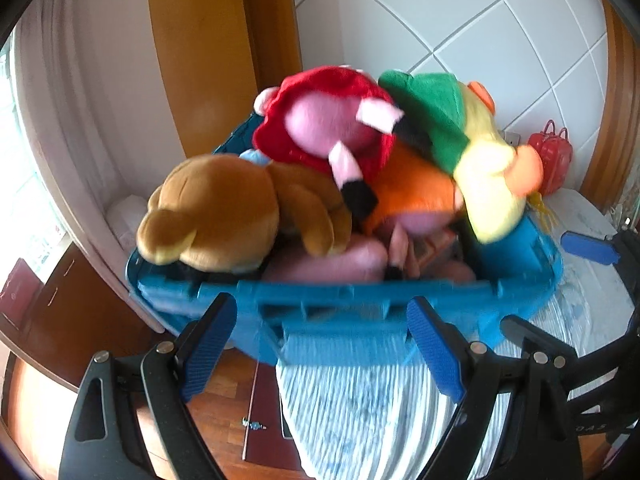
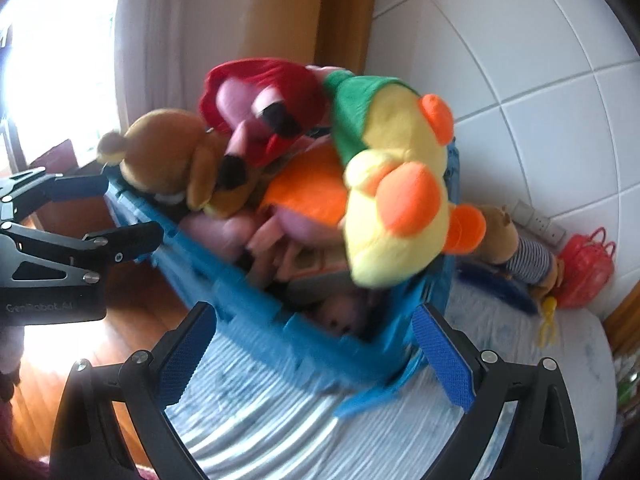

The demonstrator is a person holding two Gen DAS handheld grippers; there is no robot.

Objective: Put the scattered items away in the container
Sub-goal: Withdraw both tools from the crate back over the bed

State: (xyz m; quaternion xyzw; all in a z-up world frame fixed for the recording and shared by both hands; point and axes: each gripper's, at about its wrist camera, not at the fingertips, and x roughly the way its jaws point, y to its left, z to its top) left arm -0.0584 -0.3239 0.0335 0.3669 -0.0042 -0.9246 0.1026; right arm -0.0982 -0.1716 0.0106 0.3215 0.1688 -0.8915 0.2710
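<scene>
The blue plastic crate [image 1: 340, 304] stands on the striped blue-and-white bedcover [image 1: 360, 408], heaped above its rim with plush toys: a brown bear [image 1: 216, 216], a red-and-pink figure [image 1: 328, 124] and a yellow duck in a green cap [image 2: 396, 188] leaning over the far corner. The left gripper [image 1: 320, 352] and right gripper [image 2: 316, 354] both hover spread wide before the near wall, gripping nothing. A small striped-shirt bear [image 2: 520, 252] lies outside beside the crate, so, judging by this, the tidying appears unfinished.

The blue crate [image 1: 360, 300] is looking like hard plastic, and the brown bear [image 1: 216, 212] is showing soft plush. The floor [image 1: 224, 404] is shining as glossy wood.
</scene>
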